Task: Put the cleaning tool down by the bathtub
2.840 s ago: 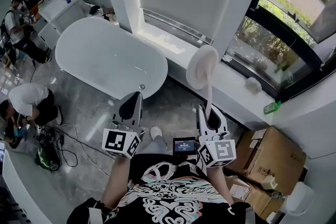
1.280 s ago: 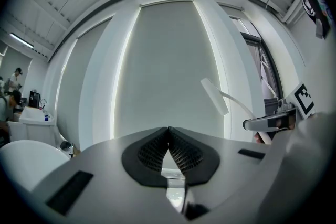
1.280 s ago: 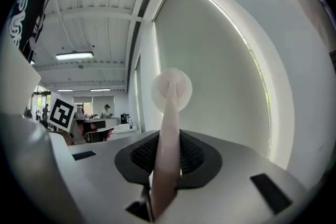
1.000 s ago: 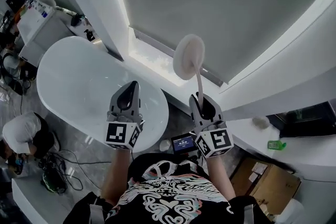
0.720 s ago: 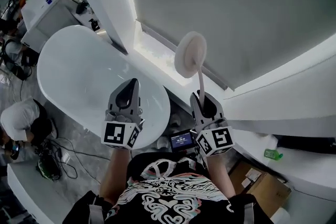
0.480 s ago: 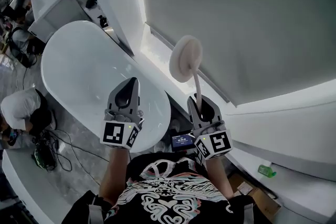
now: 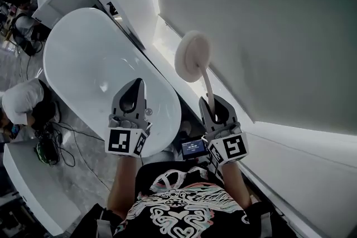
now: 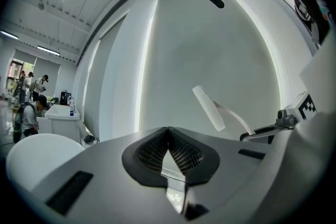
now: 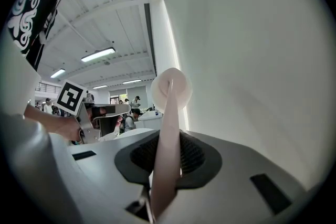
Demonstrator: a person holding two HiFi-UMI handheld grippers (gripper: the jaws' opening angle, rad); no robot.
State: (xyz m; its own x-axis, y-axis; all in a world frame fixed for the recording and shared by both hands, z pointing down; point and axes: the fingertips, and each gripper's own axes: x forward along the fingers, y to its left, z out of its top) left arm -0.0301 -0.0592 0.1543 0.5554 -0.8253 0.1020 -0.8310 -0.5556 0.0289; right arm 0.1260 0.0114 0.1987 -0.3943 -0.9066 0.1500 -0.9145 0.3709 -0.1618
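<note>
Step in hand: carry, placement not yet done; the right gripper (image 7: 215, 107) is clamped on the handle of the cleaning tool (image 7: 191, 56), its round pad raised in the air past the near right rim of the bathtub (image 7: 83, 58); the left gripper (image 7: 133, 98) has its jaws together, holding nothing. Next move, as judged: lower the tool to the floor (image 7: 83, 175) beside the bathtub's near end; then release.

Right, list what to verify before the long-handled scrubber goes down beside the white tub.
1. Right gripper shut on the pale long-handled round-pad cleaning tool: ok.
2. Left gripper shut, empty: ok.
3. Tool apart from the white oval bathtub: ok.
4. Pad lowered toward floor: not ok, it points up.
5. Grey marble floor left of tub free: not ok, crouching person and dark cabled equipment there.
6. Spot at tub's near end: cannot tell, grippers hide it.
</note>
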